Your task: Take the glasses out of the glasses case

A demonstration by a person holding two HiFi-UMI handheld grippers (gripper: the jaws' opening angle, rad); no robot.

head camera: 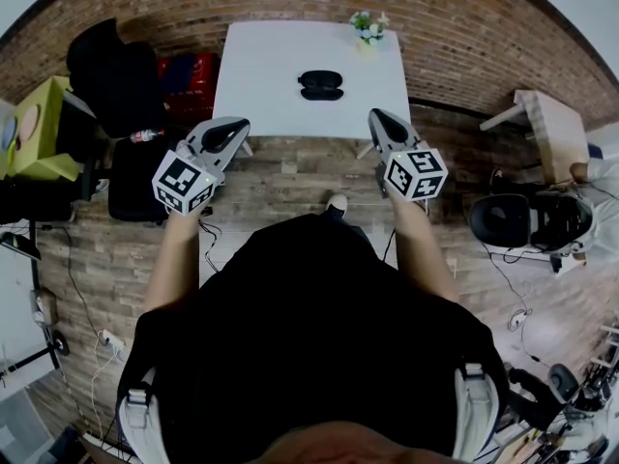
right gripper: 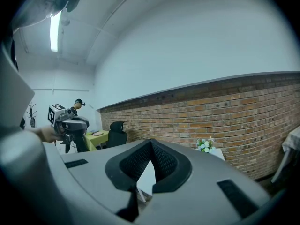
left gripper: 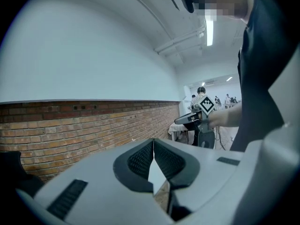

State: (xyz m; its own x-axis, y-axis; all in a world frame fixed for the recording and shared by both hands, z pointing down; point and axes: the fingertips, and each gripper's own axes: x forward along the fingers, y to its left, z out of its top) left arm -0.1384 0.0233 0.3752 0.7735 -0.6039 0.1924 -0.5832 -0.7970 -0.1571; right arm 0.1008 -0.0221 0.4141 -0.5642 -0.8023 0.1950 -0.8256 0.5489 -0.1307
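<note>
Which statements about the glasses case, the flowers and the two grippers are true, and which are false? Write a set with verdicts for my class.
1. The glasses case lies on the white table. True.
2. The left gripper is clamped on the case. False: it is shut on nothing and is apart from the case.
3. The right gripper is shut with nothing between its jaws. True.
4. The flowers stand at the table edge nearest the person. False: they stand at the far edge, by the brick wall.
5. The case sits between the two grippers, touching both. False: neither gripper touches it.
</note>
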